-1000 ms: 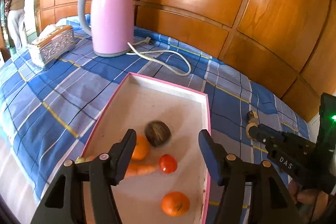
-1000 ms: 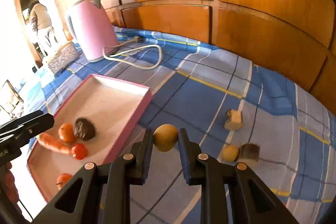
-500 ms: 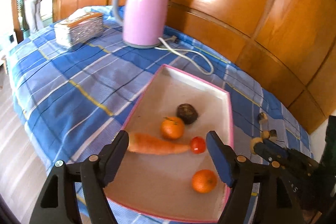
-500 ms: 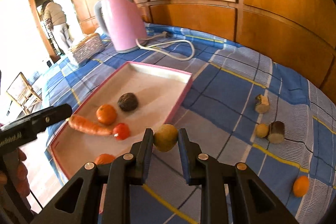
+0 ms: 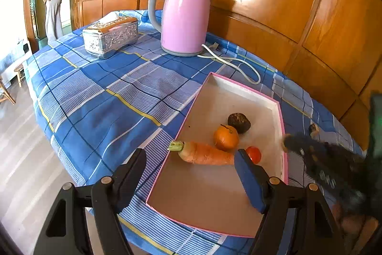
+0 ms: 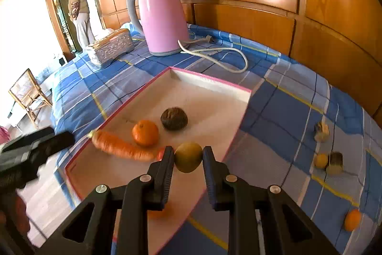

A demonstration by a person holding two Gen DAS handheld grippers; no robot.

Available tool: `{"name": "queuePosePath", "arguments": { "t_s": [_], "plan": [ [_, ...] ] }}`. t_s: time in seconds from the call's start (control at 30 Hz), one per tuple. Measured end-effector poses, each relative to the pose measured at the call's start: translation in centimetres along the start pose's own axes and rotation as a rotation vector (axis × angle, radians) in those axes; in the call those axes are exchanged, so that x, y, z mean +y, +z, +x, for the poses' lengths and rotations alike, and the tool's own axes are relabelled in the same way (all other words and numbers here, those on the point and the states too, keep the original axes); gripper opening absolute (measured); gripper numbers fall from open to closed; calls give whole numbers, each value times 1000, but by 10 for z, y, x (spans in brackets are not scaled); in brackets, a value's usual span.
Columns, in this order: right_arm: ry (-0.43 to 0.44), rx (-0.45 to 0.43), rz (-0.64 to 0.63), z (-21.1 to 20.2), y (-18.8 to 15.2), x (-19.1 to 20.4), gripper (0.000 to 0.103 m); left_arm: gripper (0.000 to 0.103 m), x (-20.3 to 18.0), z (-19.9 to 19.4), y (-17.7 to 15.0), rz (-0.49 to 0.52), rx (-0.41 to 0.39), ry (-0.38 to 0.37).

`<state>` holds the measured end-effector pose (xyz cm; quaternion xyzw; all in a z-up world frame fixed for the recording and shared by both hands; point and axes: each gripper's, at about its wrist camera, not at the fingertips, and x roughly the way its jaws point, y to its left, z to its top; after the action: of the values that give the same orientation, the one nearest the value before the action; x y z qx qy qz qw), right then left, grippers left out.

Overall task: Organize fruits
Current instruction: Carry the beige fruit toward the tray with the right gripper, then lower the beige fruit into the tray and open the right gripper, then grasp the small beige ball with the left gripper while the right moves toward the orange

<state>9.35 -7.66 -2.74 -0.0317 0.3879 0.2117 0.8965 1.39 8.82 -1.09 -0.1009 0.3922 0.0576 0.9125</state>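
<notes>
- So over the last second the right gripper (image 6: 188,157) swung in from the bare cloth toward the pink-rimmed tray (image 6: 246,97), tongs clamped the whole way on a yellow-green fruit (image 6: 188,157). In the right wrist view that fruit sat at lower centre, hanging over the tray's near right edge.
- The left gripper (image 5: 191,173) backed off and rose; tongs wide apart, nothing in them, lower centre of its own view, over the tray's near left corner.
- Already in the tray: carrot (image 5: 203,154), orange (image 5: 225,138), dark round fruit (image 5: 238,120) and small red one (image 5: 254,154), mid-frame.
- Still out on the blue checked cloth (image 6: 274,111) at the right edge: a small yellow fruit (image 6: 321,160), an orange one (image 6: 352,219) and two brownish chunks I couldn't identify.
- My read: the drop-off looked close, with several pieces left to fetch.
</notes>
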Motion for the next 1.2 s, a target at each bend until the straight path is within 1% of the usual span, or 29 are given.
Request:
{"name": "queuePosePath", "arguments": {
  "t_s": [0.1,0.13,0.2,0.37,0.6,0.77,0.93,1.1,1.2],
  "plan": [
    [-17,-1,-5,7,9,3,27,76,-3,-1,-3,10,4,-18],
    [-12,-2,1,8,10,3,31,76,-4,-1,-3,15,6,-20],
    [-6,-7,8,8,10,5,32,76,-7,0,-4,19,12,-29],
    [-8,2,7,4,-3,8,32,76,-10,3,-5,15,28,-57],
    [-62,-21,39,-19,-24,-7,32,76,-19,5,-9,10,50,-97],
    [-110,-38,114,-38,-38,-37,33,76,-35,5,-12,61,56,-97],
    [-167,-41,212,-55,-57,-75,33,76,-50,5,-14,94,67,-145],
    [-242,-31,303,-71,-81,-114,33,75,-68,11,-13,109,110,-195],
    [-288,-33,362,-83,-95,-139,33,74,-85,14,-12,154,133,-231]
  ]
}}
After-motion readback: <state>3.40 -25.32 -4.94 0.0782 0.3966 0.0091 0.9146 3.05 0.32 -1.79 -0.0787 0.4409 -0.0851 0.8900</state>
